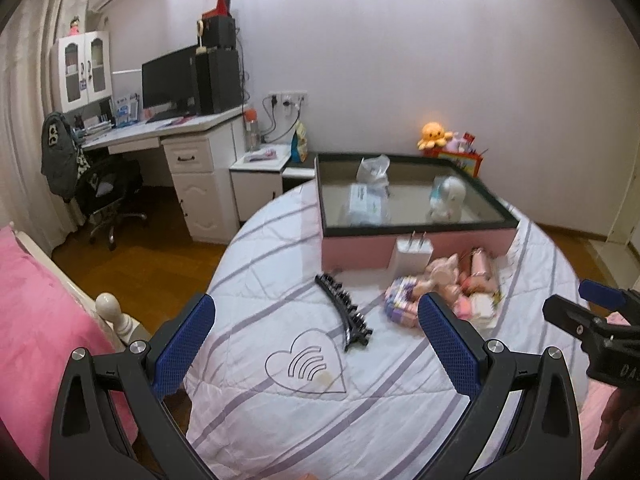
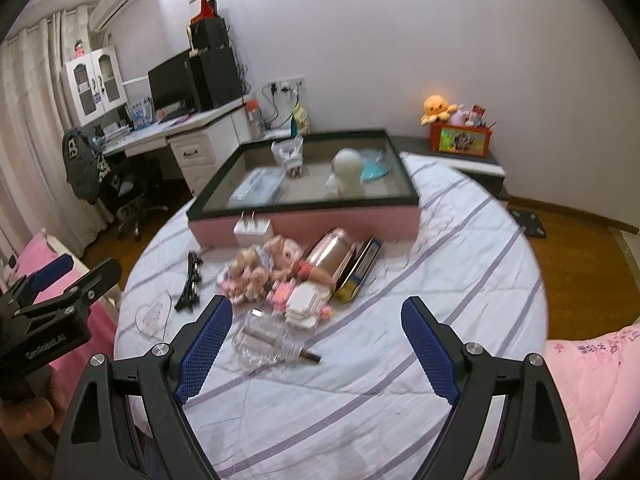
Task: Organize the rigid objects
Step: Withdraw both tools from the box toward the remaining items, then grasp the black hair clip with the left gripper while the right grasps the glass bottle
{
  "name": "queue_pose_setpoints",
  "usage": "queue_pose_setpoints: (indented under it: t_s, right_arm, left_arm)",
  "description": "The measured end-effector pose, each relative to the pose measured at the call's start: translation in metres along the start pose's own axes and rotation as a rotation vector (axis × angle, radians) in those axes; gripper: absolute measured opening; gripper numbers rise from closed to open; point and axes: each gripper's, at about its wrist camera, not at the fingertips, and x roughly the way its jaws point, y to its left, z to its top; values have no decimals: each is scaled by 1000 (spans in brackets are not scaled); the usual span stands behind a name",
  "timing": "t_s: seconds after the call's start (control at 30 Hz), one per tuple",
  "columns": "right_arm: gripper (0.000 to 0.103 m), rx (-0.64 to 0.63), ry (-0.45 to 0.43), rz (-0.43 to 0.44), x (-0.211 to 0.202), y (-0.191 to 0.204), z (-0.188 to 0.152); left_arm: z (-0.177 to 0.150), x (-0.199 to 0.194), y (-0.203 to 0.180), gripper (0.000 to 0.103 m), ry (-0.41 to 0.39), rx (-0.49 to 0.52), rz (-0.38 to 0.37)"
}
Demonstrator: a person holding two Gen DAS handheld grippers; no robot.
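Right wrist view — ribbed clear glass bottle (image 2: 268,340), glossy pink box (image 2: 304,222) beyond.

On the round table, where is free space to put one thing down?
Free: the striped cloth right of the pile, up to the pink box; also near the heart print beside the hair clip. Crowded: before the box.

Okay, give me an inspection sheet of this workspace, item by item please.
Surface: striped quilt.
Job's things: charger, hair clip, doll, pink case, tin, clear bottle; pink box, partly filled.
Clutter: small packets.
Grippers: left gripper open, empty; right gripper open, empty.
Cables: plugged leads at wall sockets.
Surroundings: desk, monitor, chair, plush octopus.
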Motion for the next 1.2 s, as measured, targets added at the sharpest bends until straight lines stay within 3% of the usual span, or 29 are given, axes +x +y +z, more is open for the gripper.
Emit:
queue_pose_setpoints:
  t_s: [0.33,0.67,0.7,0.83,1.1,1.2]
  right_arm:
    - [88,0,128,39,51,9,-23]
    - [87,-8,159,99,76,20,-30]
    - [86,-15,157,103,76,22,-31]
    - [59,-50,160,101,75,23,-31]
    - [58,-80,162,90,80,23,-31]
    - [56,-96,163,88,79,24,-31]
  left_arm:
    - [-17,44,-2,103,108,28,25]
    - [-18,70,-8,103,156,50,30]
    - [-17,72,-9,103,158,52,32]
    - [-16,83,-10,103,176,59,38]
    - [-16,112,-17,102,234,96,58]
    - [-17,124,-19,94,270,101,39]
